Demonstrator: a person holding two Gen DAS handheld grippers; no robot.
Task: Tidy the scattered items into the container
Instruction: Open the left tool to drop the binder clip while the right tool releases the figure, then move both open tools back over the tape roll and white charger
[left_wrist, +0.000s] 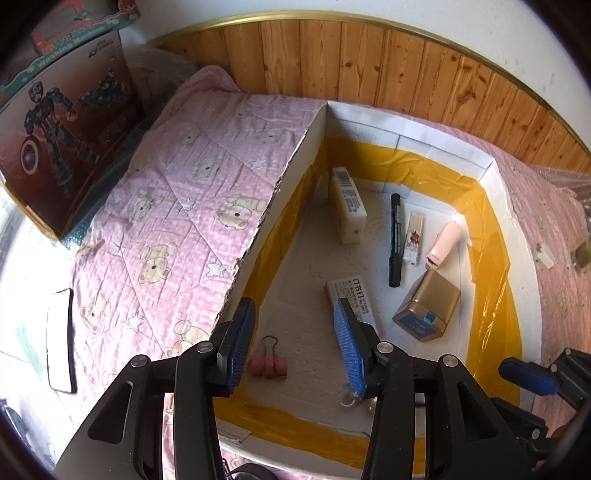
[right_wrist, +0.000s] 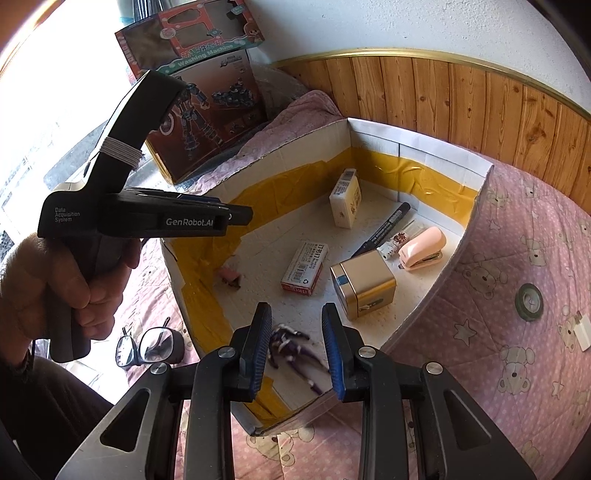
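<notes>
Each gripper is made of black plastic arms with triangular cut-outs and round silver screws at the joints. The fingers (left_wrist: 349, 347) carry blue ribbed pads. In the right wrist view the left gripper (right_wrist: 236, 216) has a black pistol-shaped handle with white print "GenRobot.AI" and "Data Acquisition System", and a white elastic band is wound around its upper neck. The person's hand (right_wrist: 79, 284) comes out of what seems a dark sleeve.
</notes>
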